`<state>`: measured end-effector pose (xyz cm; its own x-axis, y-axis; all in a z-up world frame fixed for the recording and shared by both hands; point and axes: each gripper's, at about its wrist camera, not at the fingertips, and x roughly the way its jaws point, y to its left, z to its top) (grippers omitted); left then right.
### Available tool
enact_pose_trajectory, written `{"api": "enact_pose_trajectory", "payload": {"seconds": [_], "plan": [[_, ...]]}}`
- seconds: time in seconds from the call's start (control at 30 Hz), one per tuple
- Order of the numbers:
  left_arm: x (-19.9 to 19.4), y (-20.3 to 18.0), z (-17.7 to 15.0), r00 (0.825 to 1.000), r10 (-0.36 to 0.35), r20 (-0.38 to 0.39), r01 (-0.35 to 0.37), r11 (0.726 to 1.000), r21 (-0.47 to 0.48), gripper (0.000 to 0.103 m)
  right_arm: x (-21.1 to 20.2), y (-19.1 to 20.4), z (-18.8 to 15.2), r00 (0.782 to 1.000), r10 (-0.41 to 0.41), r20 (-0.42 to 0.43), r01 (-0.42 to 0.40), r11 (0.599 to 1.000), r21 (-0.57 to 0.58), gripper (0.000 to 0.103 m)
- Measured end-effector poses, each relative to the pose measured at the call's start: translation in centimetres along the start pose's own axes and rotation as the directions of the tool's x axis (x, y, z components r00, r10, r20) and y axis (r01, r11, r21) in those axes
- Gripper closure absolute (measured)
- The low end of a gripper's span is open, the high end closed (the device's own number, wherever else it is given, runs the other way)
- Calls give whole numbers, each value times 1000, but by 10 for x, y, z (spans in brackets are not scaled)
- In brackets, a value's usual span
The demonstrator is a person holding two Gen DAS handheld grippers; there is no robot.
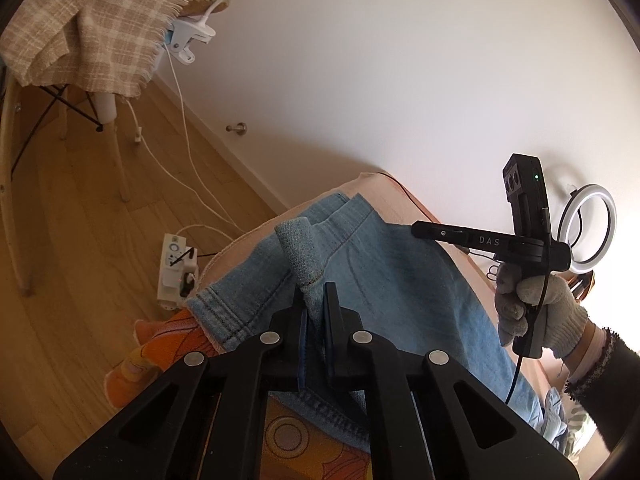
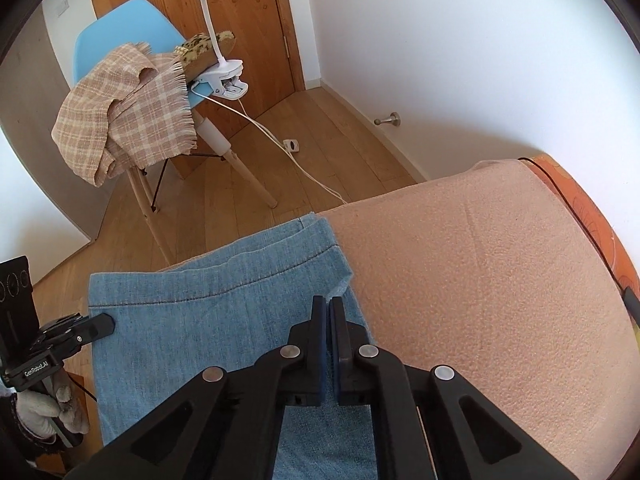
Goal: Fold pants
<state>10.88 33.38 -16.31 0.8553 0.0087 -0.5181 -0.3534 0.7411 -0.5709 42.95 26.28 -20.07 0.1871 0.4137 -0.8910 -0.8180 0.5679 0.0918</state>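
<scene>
- Left wrist view, nearest: the left gripper (image 1: 316,296) has its black jaws drawn together on a raised fold of the light blue denim pants (image 1: 384,280), pinching the cloth near a stitched seam. This looks like a hold taken so that edge can be lifted and carried over.
- Right wrist view, nearest: the right gripper (image 2: 329,312) points steeply down at the pants (image 2: 224,304) with its jaws together, and blue denim shows between the pads. It seems to clamp the opposite edge of the same end, so both hands can raise it evenly.
- A little farther, the pants lie spread across the pale pink textured blanket (image 2: 480,272), one end near the bed's edge, where they can be folded flat.
- An orange patterned bedsheet (image 1: 160,344) peeks out under the blanket.
- Farther on, a gloved right hand (image 1: 536,312) holds the other tool's handle.
- Beyond, on the wooden floor (image 2: 304,152), stands a light blue chair (image 2: 120,28) draped with a beige checked throw (image 2: 132,116).
</scene>
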Motion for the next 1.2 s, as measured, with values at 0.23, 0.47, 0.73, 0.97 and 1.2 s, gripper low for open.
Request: {"api": "enact_pose_trajectory", "payload": {"seconds": [0.23,0.47,0.73,0.97,1.2], "plan": [[13,8,4,997,-30,-70,23,995,-98,83,15,-16,-2,997,44,-59,-38,994,99,63],[14,3,11,999,-30,-10,29,998,-57,95,35,-12,-6,995,3,-104,2,999,50,98],[-2,12,13,999,15,42,-12,998,-59,96,22,10,8,999,-50,-19,48,997,-54,100],[-6,22,9,998,43,45,-40,997,-69,96,26,8,14,999,-35,36,34,999,15,103],[3,26,15,997,77,-17,-78,995,-60,88,35,8,12,996,-84,-16,84,996,9,102]]}}
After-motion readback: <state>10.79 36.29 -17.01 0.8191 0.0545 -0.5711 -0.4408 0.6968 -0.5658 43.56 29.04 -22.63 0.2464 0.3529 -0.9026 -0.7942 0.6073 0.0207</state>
